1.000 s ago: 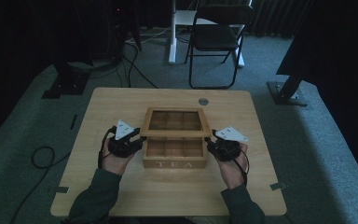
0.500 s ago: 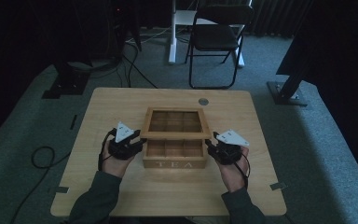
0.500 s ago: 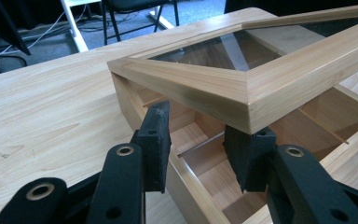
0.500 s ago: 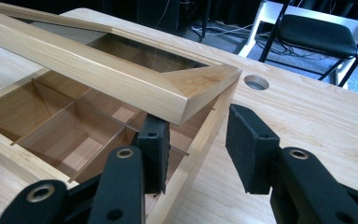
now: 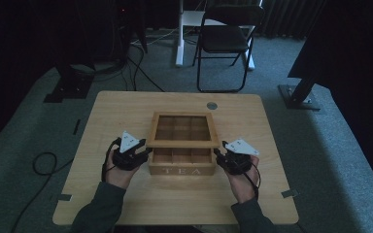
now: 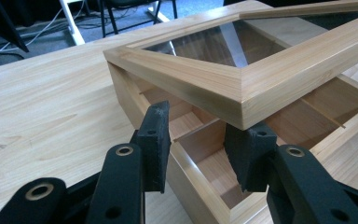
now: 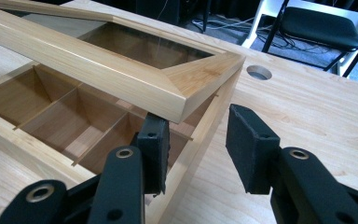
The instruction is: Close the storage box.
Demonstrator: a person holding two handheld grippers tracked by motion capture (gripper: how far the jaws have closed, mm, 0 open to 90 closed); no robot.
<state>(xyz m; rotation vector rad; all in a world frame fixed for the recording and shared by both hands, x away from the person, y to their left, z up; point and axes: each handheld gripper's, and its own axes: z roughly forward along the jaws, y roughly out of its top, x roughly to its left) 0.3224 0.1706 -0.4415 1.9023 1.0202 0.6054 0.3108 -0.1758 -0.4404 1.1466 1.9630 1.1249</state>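
A wooden tea box (image 5: 180,162) is sitting near the middle of the table (image 5: 102,121), its front wall, marked TEA, facing the person. Its glass-paned lid (image 5: 183,129) is standing partly raised, the front edge lifted off the box and the back edge lying toward the far side, so the divided compartments are showing underneath. The left gripper (image 5: 143,153) is sitting at the box's left front corner, held in the person's left hand (image 5: 119,172). In the left gripper view its jaws are standing apart: one black pad (image 6: 154,140) is hanging outside the box wall, the other pad (image 6: 248,154) is sitting inside the corner compartment, right under the lifted lid corner (image 6: 242,100). The right gripper (image 5: 219,156) is sitting at the box's right front corner, held in the right hand (image 5: 243,182). In the right gripper view its jaws are also standing apart, straddling the right wall: one pad (image 7: 153,149) is tucked inside the box beneath the lid corner (image 7: 205,88), the other (image 7: 251,144) is hovering outside over the bare table. Neither pair is clamping on anything. A round hole (image 5: 212,105) is showing in the table beyond the box, and a black folding chair (image 5: 226,41) is standing on the floor past the far edge.
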